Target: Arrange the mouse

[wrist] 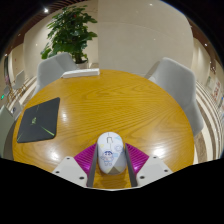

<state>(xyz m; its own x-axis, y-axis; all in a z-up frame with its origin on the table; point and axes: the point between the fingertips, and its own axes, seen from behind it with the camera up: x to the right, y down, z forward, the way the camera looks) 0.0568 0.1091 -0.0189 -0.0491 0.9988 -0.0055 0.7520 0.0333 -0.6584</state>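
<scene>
A white mouse (110, 152) with a small printed picture on its back sits between my two fingers, over the near part of the round wooden table (120, 100). My gripper (110, 160) is shut on the mouse; both fingers (93, 166) press on its sides, and the magenta pads show at either side. The mouse's front points away from me. I cannot tell whether it rests on the table or is held just above it.
A flat black laptop-like object (38, 120) lies on the table to the left, beyond the fingers. Two grey chairs (55, 68) (175, 78) stand at the far side. A green potted plant (70, 30) stands behind the left chair.
</scene>
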